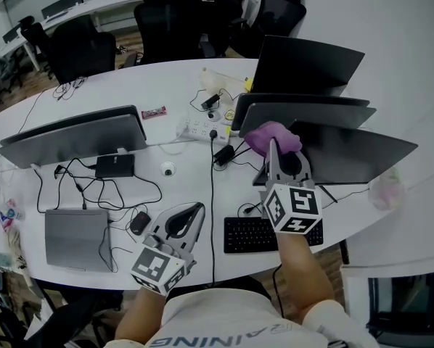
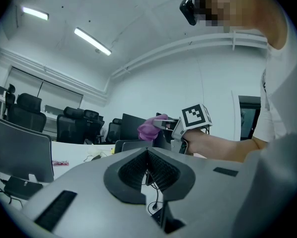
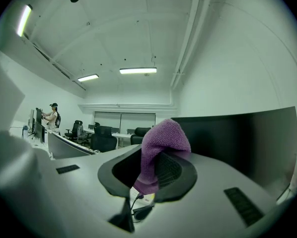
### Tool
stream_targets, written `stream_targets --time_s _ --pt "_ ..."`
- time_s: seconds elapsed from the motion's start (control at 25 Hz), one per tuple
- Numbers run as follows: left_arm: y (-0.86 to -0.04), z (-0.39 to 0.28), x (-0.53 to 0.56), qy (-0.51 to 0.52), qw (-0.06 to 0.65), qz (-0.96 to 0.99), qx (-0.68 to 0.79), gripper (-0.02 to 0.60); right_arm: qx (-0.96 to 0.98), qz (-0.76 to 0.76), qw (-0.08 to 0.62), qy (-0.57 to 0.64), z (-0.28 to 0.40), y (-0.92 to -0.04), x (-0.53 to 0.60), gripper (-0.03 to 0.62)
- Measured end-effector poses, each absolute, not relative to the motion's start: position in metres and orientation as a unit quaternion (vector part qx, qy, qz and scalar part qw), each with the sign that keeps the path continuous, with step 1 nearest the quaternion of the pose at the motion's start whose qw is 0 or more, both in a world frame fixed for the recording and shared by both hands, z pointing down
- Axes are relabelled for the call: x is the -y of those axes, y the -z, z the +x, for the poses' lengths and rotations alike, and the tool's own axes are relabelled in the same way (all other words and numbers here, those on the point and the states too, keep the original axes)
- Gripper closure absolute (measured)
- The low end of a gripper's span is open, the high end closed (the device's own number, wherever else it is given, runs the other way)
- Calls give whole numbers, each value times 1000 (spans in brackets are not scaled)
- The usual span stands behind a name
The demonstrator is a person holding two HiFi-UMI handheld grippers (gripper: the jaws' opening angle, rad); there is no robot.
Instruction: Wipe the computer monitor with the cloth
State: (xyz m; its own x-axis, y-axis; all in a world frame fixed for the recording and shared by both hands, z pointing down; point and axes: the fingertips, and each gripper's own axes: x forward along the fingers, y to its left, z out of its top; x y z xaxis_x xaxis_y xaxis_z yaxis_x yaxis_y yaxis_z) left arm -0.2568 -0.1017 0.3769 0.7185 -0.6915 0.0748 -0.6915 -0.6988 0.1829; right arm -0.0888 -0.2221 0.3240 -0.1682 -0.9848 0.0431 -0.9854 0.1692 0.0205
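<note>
R gripper (image 1: 276,151) is clamped on the purple cloth (image 1: 272,136) and holds it up off the surface (image 1: 152,78), at the upper-left corner of the nearest monitor (image 1: 355,154). In the right gripper view the cloth (image 3: 161,140) is pinched btwn the jaws, with a bunched wad sticking out past the tips. The dark screen (image 3: 248,138) sits just to its right; can't tell if they touch. L gripper (image 1: 191,212) is low near the front edge of the surface, left of the keyboard (image 1: 257,234) and well apart from the monitor. The left gripper view shows its jaws together w/ nothing btwn them. Handling, my read: the cloth is soft, light and limp, so it'll fold and drag rather than push. The current hold looks right: a pinch in the bunch leaves the free wad as the wiping face, no regrip needed. The wad has to lead into the glass, since if it squashes flat the hard jaw tips could hit the panel. The monitor looks thin and prob rocks on its stand, and the screen is scratch-prone, so light pressure and long even passes from the top corner across. If it wobbles, the L gripper could steady the bezel edge, not the screen face. Wipe looks about to start, not underway.
</note>
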Motion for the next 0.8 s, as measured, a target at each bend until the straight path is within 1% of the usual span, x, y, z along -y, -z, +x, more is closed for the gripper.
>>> stream_targets --time_s 0.36,0.8 --pt "-372 -252 98 10 99 924 369 574 766 643 7 -5 -88 -300 223 539" --pt "-362 -250 90 14 85 928 364 574 763 646 -1 34 -87 -269 219 540"
